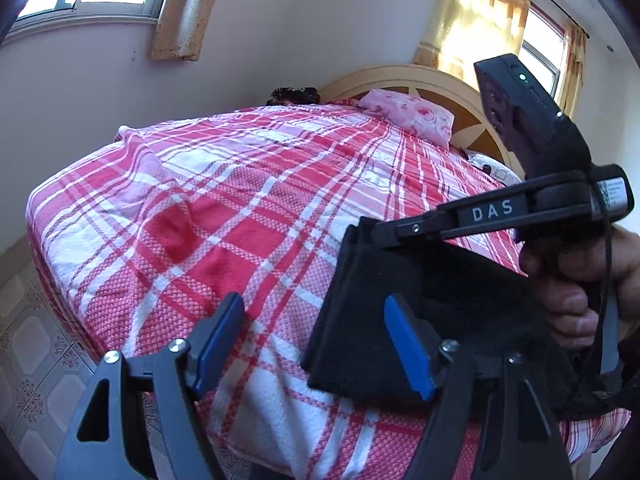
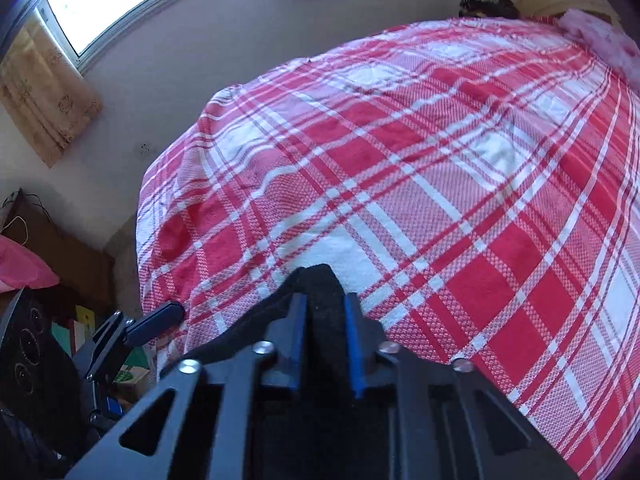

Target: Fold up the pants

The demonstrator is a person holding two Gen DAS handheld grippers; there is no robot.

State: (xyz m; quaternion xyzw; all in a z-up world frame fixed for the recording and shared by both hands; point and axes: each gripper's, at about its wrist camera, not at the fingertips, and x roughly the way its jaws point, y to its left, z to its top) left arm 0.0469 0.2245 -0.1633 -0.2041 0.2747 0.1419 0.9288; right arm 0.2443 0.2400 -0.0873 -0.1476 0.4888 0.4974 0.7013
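Observation:
The black pants (image 1: 404,304) hang as a folded bundle above the red and white plaid bed (image 1: 224,208). My right gripper (image 1: 404,234) is shut on their top edge, held by a hand at the right. In the right wrist view its blue pads (image 2: 354,344) clamp the black fabric (image 2: 320,300). My left gripper (image 1: 316,344) is open and empty, just left of and below the hanging pants; its right pad (image 1: 408,344) is in front of the cloth.
The plaid bedspread (image 2: 440,184) covers the whole bed. A pink floral pillow (image 1: 412,114) lies against the wooden headboard (image 1: 448,92). Tiled floor (image 1: 32,352) lies to the left of the bed. Boxes and clutter (image 2: 60,320) stand beside the bed's foot.

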